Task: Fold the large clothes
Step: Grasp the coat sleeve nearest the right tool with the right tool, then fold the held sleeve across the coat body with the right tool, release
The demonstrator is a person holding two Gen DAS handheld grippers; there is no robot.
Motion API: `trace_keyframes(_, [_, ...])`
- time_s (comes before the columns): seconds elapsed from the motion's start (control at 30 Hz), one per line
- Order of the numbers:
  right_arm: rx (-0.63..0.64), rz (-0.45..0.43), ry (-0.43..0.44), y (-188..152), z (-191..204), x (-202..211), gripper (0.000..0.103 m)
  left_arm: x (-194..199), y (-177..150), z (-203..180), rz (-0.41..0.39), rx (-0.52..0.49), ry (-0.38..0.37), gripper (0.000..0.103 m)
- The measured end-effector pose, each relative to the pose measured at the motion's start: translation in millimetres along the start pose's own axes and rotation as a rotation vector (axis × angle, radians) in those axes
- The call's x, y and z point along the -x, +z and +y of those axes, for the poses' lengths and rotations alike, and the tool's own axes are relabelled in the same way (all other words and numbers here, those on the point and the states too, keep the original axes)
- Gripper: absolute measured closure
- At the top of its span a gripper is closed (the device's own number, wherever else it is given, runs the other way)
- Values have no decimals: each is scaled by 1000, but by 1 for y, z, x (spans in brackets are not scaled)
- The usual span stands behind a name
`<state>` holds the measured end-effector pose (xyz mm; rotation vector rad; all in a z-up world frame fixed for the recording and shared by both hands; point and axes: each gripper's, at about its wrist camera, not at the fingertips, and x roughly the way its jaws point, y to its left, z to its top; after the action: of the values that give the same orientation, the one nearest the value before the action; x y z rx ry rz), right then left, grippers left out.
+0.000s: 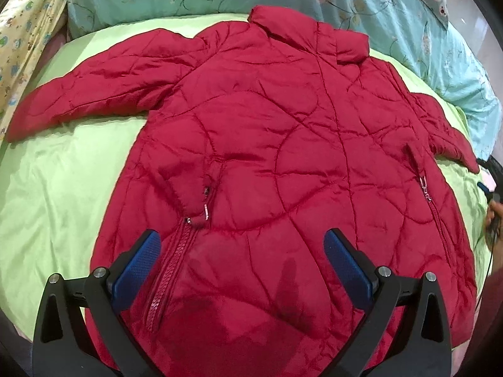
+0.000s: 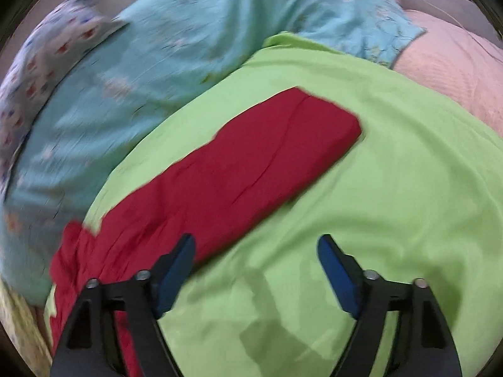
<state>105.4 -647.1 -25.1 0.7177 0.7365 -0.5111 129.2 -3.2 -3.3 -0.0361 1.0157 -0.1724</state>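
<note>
Both grippers, left and right, gaping empty above red quilted puffer jacket: light, soft, slippery; best pinched at sleeve cuff near green sheet's edge.

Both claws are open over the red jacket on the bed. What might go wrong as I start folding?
1. The red jacket is puffy and quilted; a shallow pinch by the left claw may catch only the outer shell and slip.
2. The zipper lies right by the left claw's fingers and could snag.
3. The right claw hovers beside the sleeve, mostly over the green sheet, so it may grab bedding too.
</note>
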Motion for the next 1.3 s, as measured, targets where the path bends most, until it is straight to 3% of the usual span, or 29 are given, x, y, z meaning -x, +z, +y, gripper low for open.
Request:
trace_keyframes(0.17, [-108,-24,22,21,-22,-32,53,-7,2,-8,-1,-27,9,0])
trace_keyframes(0.3, [-120,-57,55,31,-26,-44,56,-11,5,-12,-9,-43,24,0])
trace_keyframes(0.37, [-107,-67,64,33,-23,-44,76,-14,6,-13,-5,-41,27,0])
trace_keyframes(0.47, [-67,-90,113,33,-9,-36,89,-19,9,-13,2,-39,23,0])
trace_keyframes(0.7, [89,-121,229,21,47,3,93,-24,7,-11,8,-34,11,0])
trace_keyframes(0.9, [221,-88,361,-10,113,32,94,-19,6,2,5,-1,-12,0])
trace_keyframes(1.3, [442,152,586,-126,250,36,94,-7,4,30,-3,61,-77,0])
